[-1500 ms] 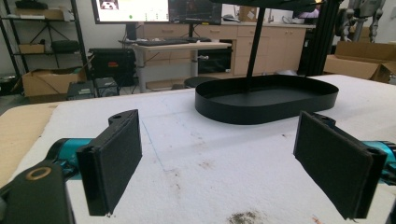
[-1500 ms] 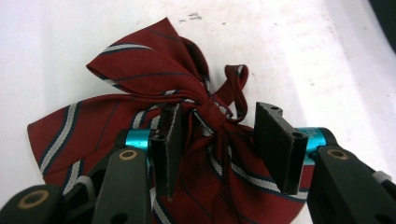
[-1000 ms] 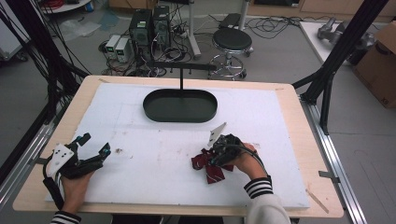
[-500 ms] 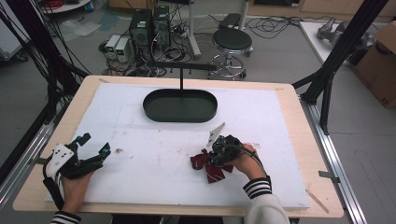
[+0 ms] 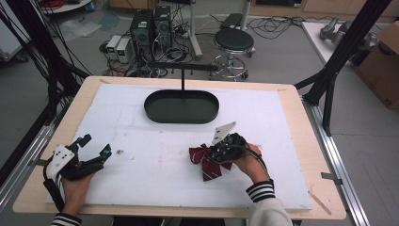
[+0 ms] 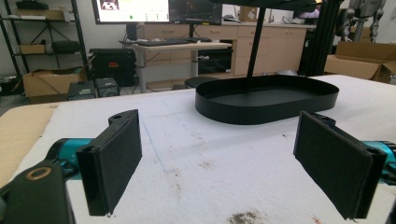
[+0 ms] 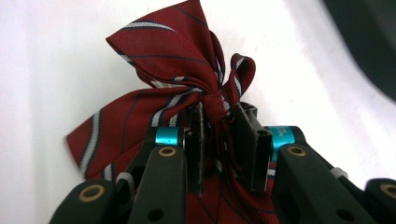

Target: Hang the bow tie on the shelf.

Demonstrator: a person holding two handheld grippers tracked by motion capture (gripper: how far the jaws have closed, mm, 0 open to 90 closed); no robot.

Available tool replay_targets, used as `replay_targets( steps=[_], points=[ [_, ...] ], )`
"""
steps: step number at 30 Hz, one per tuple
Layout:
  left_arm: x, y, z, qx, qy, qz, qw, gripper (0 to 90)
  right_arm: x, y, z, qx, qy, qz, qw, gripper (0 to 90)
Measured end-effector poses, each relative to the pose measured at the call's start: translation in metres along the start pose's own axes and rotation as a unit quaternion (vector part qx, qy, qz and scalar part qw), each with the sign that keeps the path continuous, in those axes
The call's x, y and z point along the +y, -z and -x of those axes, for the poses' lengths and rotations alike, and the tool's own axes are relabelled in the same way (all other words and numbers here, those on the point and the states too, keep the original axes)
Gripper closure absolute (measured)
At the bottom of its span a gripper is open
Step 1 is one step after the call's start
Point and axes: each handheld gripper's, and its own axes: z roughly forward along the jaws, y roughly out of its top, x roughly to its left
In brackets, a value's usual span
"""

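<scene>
High view: my left claw (image 5: 94,147) rests at the near left of the white counter (image 5: 155,132), jaws spread and empty. My right claw (image 5: 217,153) lies at the near right, on a red striped bow tie (image 5: 203,160). A black oval tray (image 5: 181,106) sits at the far centre. Left gripper view: my pads (image 6: 114,163) stand wide apart above the bare counter, the tray ahead. Right gripper view: my jaws are clenched on the bow tie's knot (image 7: 215,100), its wings spread on the counter.
</scene>
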Motion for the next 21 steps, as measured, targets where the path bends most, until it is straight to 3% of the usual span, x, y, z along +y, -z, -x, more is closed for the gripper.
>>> replay_targets(
  steps=[11,21],
  points=[
    [0.0,0.0,0.0,0.0,-0.003,-0.001,1.0,15.6,0.006,0.02,0.0,-0.064,0.009,0.063,0.9959,74.1],
    [0.0,0.0,0.0,0.0,-0.002,0.0,1.0,15.5,0.01,0.031,0.001,-0.091,0.007,0.098,0.991,74.0]
  ],
)
